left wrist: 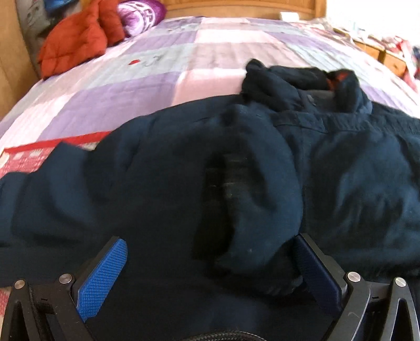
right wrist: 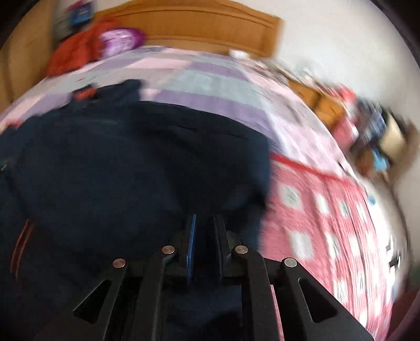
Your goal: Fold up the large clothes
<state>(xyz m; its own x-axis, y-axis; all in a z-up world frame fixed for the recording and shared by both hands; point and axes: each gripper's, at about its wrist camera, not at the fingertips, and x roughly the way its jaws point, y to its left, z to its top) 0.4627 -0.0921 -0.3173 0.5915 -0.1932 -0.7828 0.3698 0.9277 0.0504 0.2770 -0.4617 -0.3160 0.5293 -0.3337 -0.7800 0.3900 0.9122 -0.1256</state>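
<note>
Dark navy fabric: a large jacket (left wrist: 183, 183) lies spread across the bed, filling the near half of both views.
Left gripper (left wrist: 210, 265): fingers wide apart, blue textured pads (left wrist: 101, 278) exposed; a rolled sleeve end with its cuff (left wrist: 228, 204) lies between them, touching the right pad only.
Right gripper (right wrist: 204, 244): fingers drawn close together, a narrow fold of the jacket (right wrist: 131, 170) pinched between them near its right edge.
Jacket surface: puffy, creased, seams running across; red stripes show at the lower left of the right wrist view.
Jacket far end: bunched collar or hood (left wrist: 302, 81) with an orange-red lining patch showing.
Bed cover: quilt (left wrist: 157, 68) in purple, pink and grey checks; a red and pink patterned section (right wrist: 328, 209) beside the jacket's right edge.
Far items: red padded garment (left wrist: 78, 39), purple patterned bundle (left wrist: 139, 13), wooden headboard (right wrist: 197, 26).
Hard to make out: right wrist view heavily blurred; clutter at the far right is unreadable; the jacket's near hem is cut off by the frame.
</note>
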